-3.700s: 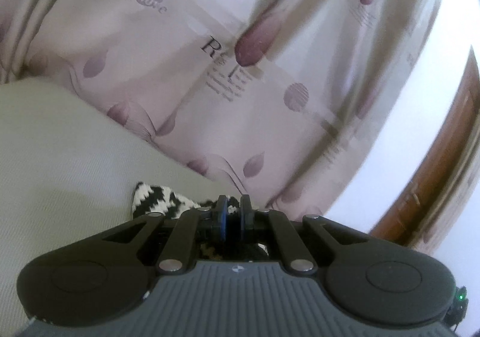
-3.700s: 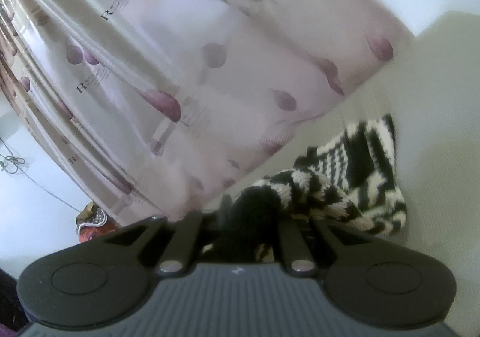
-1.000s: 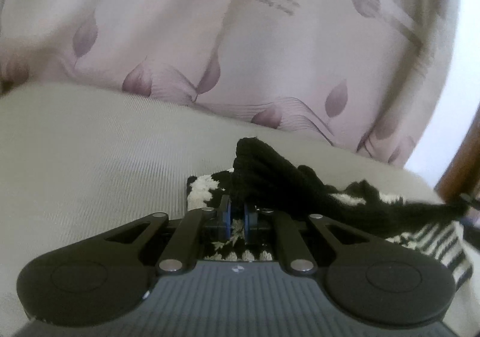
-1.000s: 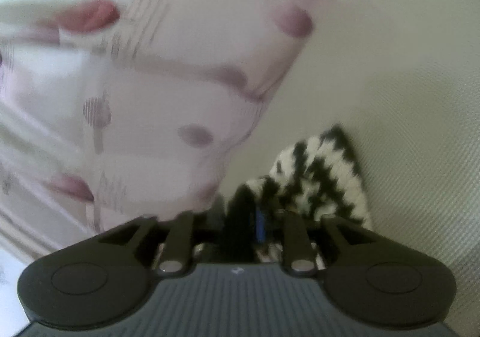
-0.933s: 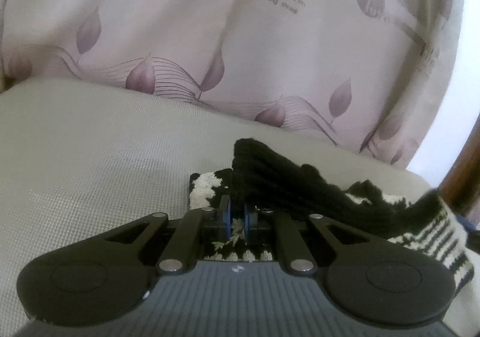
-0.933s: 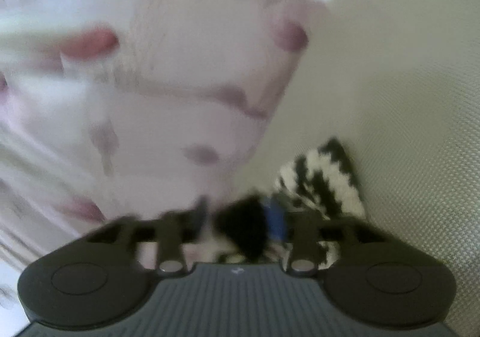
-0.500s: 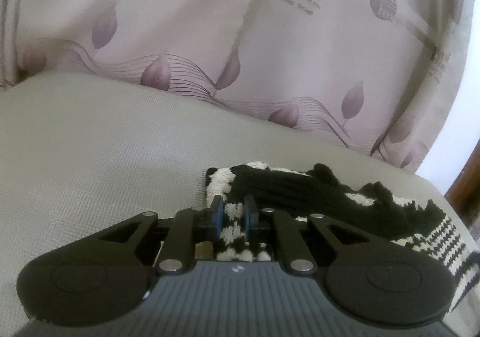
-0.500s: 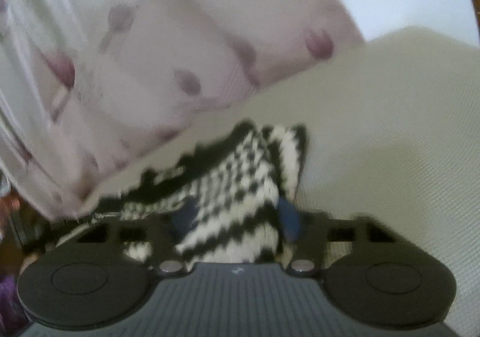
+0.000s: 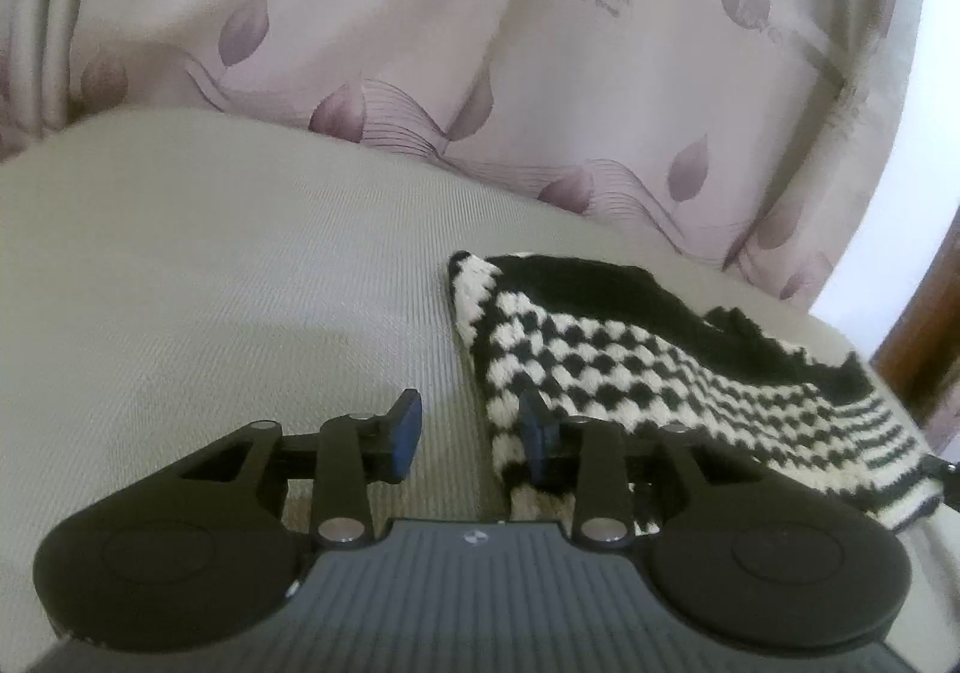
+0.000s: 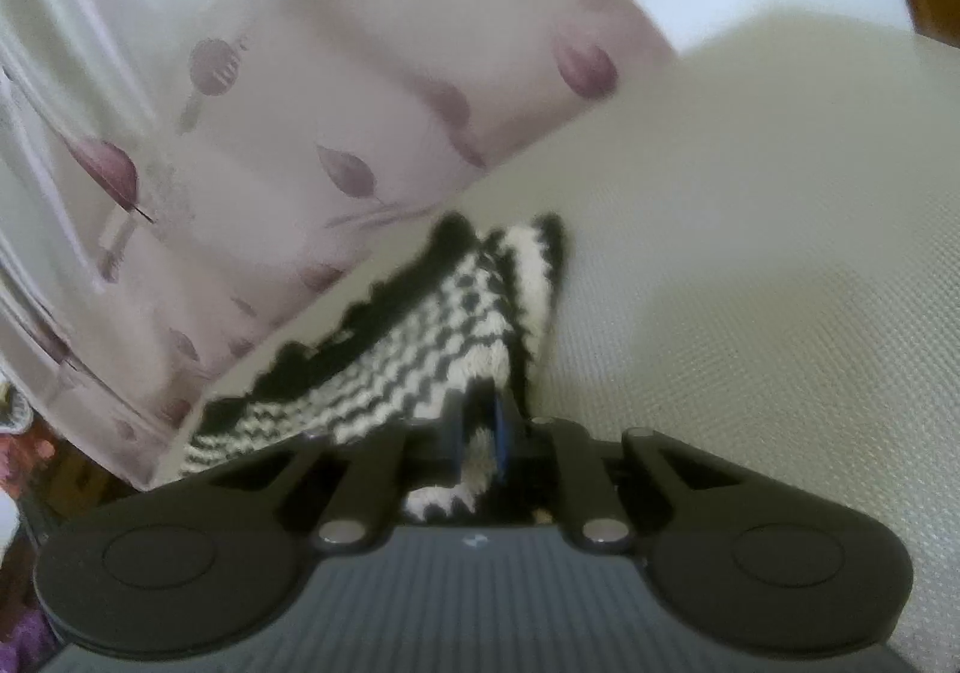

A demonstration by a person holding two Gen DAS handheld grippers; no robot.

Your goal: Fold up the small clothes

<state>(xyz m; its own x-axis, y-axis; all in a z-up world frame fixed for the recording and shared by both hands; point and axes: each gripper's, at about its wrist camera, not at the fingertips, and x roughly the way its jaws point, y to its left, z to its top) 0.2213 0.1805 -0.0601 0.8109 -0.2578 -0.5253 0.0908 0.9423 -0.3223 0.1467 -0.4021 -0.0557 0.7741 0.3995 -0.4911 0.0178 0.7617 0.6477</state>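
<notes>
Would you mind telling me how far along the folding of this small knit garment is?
One fold looks done: the black-and-white knit lies doubled on the beige surface. The left tool is open beside it. The right tool is shut on its edge. Releasing, and perhaps another fold, remains.

Knit garment [image 9: 648,355] lies on the cushion [image 9: 210,265], curtain [image 9: 420,43] behind. My left tool [image 9: 471,436] sits at its left edge w/ right tool [image 10: 477,427] at the opposite end.

right gripper [image 10: 478,436] closed on black-and-white knit garment [image 10: 420,331] | garment spread toward 11 o'clock on beige cushion [image 10: 750,253] | curtain [image 10: 270,91] seen behind
</notes>
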